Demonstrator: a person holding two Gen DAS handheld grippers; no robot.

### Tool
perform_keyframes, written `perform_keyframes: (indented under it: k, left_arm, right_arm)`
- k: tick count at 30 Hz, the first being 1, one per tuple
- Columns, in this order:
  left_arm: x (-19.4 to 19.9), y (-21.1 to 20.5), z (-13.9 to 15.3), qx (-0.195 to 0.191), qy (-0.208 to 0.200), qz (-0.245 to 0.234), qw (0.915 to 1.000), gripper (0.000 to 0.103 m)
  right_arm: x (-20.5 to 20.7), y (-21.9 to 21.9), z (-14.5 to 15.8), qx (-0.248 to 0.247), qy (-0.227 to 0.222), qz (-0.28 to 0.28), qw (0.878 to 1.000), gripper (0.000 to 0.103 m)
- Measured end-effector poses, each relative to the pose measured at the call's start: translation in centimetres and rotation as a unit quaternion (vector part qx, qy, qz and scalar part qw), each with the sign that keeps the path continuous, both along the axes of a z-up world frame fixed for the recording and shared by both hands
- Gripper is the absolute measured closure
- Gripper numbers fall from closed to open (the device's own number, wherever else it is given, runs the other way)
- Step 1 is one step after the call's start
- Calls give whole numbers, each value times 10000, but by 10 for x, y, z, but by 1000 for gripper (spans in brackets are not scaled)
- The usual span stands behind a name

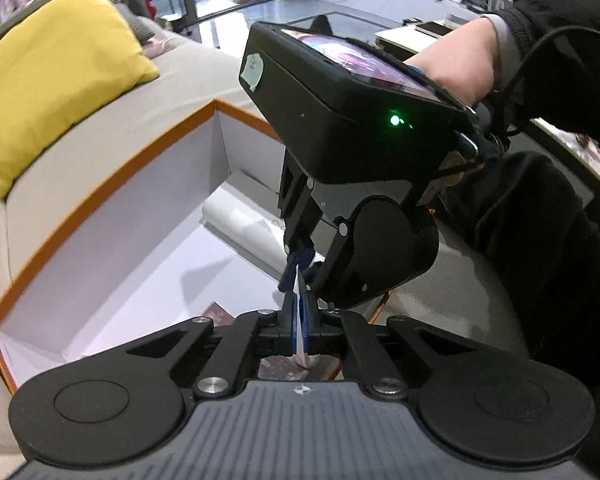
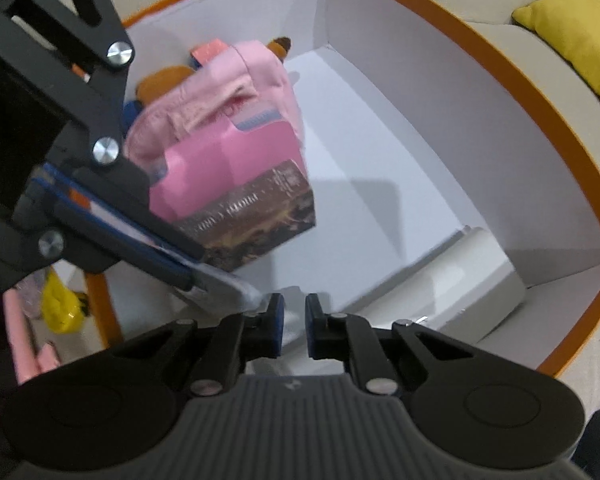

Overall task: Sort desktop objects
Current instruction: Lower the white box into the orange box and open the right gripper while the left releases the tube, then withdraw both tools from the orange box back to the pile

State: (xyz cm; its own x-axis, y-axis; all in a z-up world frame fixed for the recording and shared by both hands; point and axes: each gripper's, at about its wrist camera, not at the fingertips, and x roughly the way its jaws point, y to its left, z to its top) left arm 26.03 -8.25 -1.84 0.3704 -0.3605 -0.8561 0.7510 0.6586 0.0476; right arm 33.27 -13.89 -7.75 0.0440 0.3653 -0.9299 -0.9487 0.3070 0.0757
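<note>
Looking along the left gripper [image 1: 300, 328], its blue pads are pressed together on a thin white packet [image 1: 300, 320], whose lower corner pokes out below the fingers. It hangs over the orange-rimmed box [image 1: 112, 184], which stands beside a couch with a yellow cushion [image 1: 56, 76]. The right gripper [image 1: 304, 270] comes in from above, in the person's right hand [image 1: 456, 66], its tips meeting the top edge of that same packet; whether they press on it cannot be told from this angle. A white roll [image 1: 240, 228] lies on the box floor behind.

From the right wrist view, the right gripper [image 2: 295, 324] has its fingers slightly parted with nothing visibly between them. The left gripper [image 2: 204, 280] crosses from the left, closed on the flat packet [image 2: 224, 288], which reaches almost to the right gripper's tips. Below, inside the box [image 2: 500, 64], sit a pink bag [image 2: 228, 120] with a brown plush toy [image 2: 164, 80] behind it, a dark printed carton [image 2: 256, 216] leaning against the bag, and a white block [image 2: 460, 284] on the floor.

The packet looks light, thin and floppy, likely slippery film; it would bend if held by one corner, so a grip across a flat edge, well inside the seam, seems safest.
</note>
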Motion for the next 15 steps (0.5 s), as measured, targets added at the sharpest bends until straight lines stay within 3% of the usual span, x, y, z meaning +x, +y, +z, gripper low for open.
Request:
perform_keyframes:
  k: [6,15]
  left_arm:
    - [3,-1,-4,37,60,-197,9998,101]
    - [-6,-3,-10,-58,94,-365,9993,100]
  right_arm:
    - [7,0,-5,-24,512,9,9987,99]
    - [10,-7,0,-67,545,108,9984,100]
